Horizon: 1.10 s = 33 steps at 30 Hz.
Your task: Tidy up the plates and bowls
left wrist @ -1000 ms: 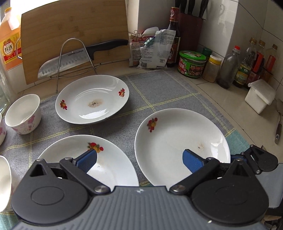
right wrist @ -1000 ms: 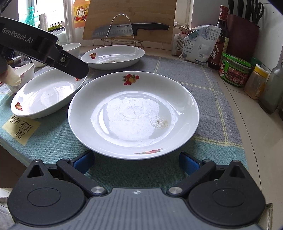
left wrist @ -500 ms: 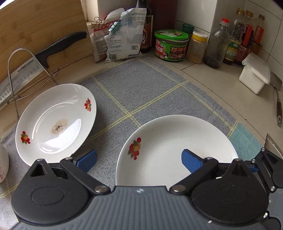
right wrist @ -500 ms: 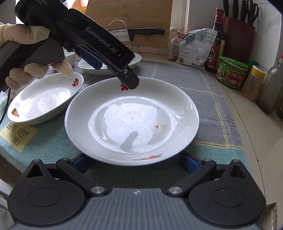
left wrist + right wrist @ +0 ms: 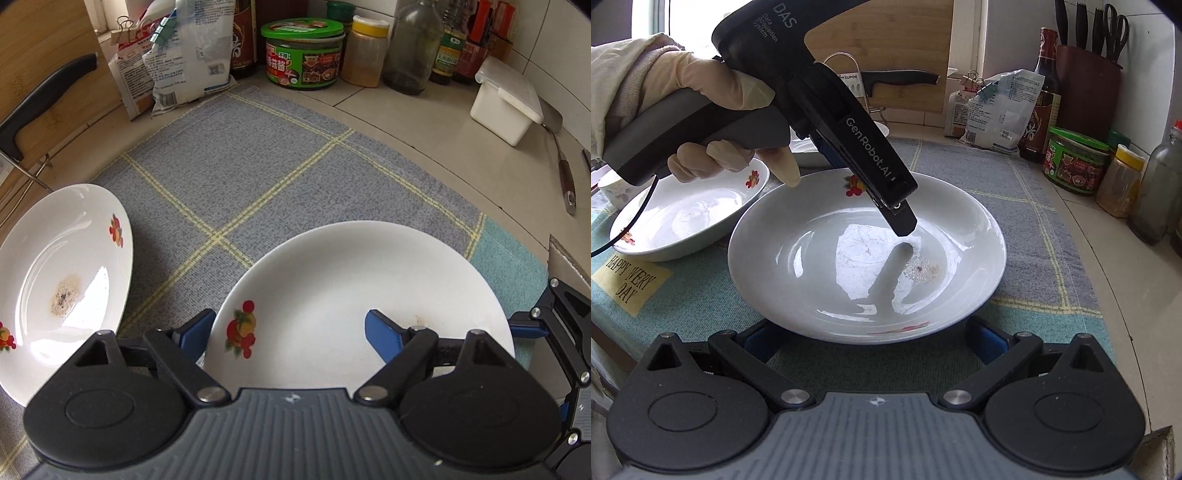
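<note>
Over the near plate [image 5: 362,295] my left gripper [image 5: 288,332] points steeply down. Its jaws have just been closing and now stand about half open: one blue finger is outside the plate's left rim, the other is over the inside of the plate, so the rim lies between them, but I cannot tell that either pad presses on it. My right gripper [image 5: 875,338] is wide open at the plate's front edge, one finger on each side of it, holding nothing.

My left camera shows what the right one hides: a second plate [image 5: 62,280] just left of my fingers, with a brown stain in its middle and fruit prints on its rim, a white lidded box [image 5: 506,99] on the counter, and my right gripper at the frame's right edge. My right camera alone shows my gloved left hand [image 5: 713,107] around the handle, a third plate [image 5: 687,218] on the left, a small flowered bowl [image 5: 613,186] behind it, and a knife block [image 5: 1089,77].

On my left gripper's body I read "DAS Data Acquisition System" and "GenRobot.AI". The knife [image 5: 886,79] on its rack says "SUPOR". A yellow patch [image 5: 631,282] on the cloth [image 5: 258,177] says "HAPPY VERY DAY". The green jar [image 5: 304,55] has Chinese writing.
</note>
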{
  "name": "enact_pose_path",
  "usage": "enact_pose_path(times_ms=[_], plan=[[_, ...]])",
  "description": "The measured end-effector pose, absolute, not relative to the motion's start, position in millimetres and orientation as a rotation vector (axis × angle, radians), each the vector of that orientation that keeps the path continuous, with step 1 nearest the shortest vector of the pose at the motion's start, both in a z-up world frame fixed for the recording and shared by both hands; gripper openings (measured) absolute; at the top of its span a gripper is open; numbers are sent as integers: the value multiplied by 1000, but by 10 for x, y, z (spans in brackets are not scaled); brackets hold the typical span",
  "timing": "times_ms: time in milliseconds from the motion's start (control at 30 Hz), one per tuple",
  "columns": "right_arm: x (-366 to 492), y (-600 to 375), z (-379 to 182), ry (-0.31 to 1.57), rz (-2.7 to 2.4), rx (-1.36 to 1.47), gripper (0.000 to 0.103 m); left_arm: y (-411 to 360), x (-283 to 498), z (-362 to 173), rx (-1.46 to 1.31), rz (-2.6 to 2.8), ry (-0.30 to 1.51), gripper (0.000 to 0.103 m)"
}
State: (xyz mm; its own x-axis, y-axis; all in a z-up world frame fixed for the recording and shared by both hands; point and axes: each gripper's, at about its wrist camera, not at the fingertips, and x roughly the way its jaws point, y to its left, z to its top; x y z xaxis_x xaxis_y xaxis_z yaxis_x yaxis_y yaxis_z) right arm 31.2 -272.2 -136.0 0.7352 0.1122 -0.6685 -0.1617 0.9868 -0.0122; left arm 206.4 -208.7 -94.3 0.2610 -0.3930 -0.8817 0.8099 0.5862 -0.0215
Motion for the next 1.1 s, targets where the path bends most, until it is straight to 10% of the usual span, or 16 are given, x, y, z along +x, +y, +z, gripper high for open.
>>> enact_pose_path(times_ms=[1100], plan=[[361,-2720,-1364,717,205,-91,103,-2095,2372,-943,601,-1116,1138,71]])
